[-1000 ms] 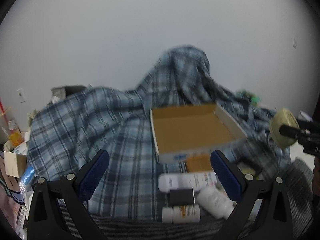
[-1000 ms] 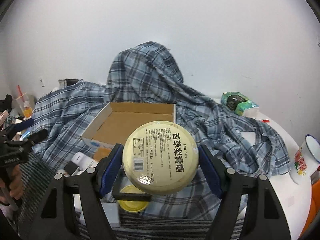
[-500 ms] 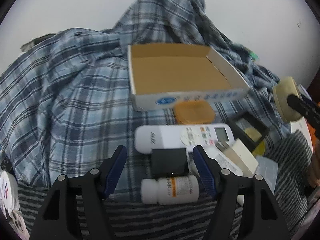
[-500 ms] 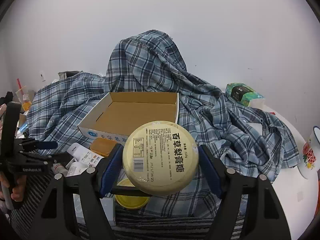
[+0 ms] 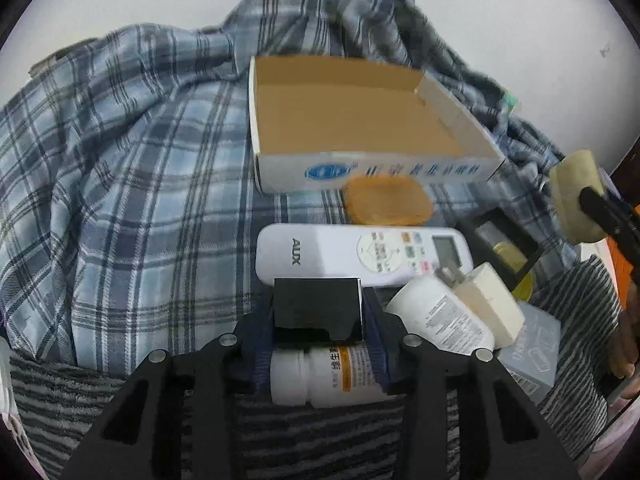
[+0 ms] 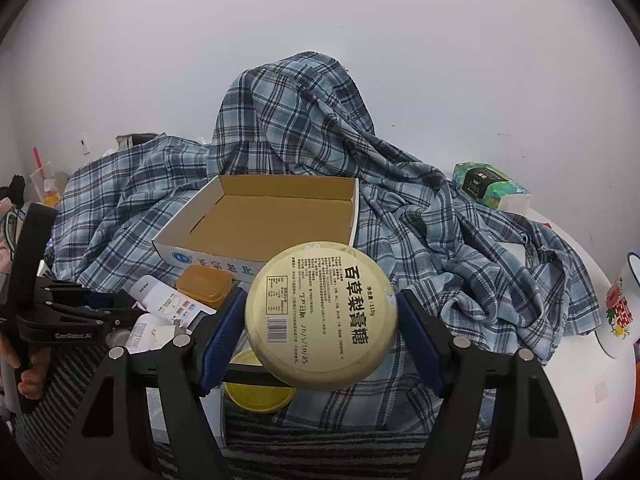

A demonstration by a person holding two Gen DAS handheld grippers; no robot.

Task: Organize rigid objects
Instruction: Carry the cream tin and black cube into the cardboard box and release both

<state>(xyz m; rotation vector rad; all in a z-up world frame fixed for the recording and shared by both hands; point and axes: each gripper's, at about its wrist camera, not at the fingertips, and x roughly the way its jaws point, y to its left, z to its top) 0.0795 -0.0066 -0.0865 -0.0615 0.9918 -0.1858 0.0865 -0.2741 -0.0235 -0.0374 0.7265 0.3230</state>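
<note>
A small black box (image 5: 318, 304) lies among clutter below the white remote control (image 5: 340, 252). My left gripper (image 5: 319, 311) points down at it. Its jaws are closing, with the box between them and both blue pads against its sides. Just under the box lies a white pill bottle (image 5: 328, 372). My right gripper (image 6: 321, 312) is shut on a round yellow tin (image 6: 320, 280), held with its label facing the camera, in front of the open cardboard box (image 6: 208, 258). The tin (image 5: 572, 196) also shows at the right edge of the left wrist view.
The cardboard box (image 5: 380, 172) rests on a blue plaid shirt (image 5: 120, 180). An orange container (image 5: 386, 202), a white bottle (image 5: 440, 316) and a plug adapter (image 5: 492, 296) crowd the black box. A striped towel (image 5: 60, 400) lies in front. A tissue pack (image 6: 492, 184) and a mug (image 6: 622, 312) stand at the right.
My left gripper has tipped downward and dropped over the clutter, and its jaws have narrowed from wide apart onto the black box. The right gripper with the tin has sunk slightly.
</note>
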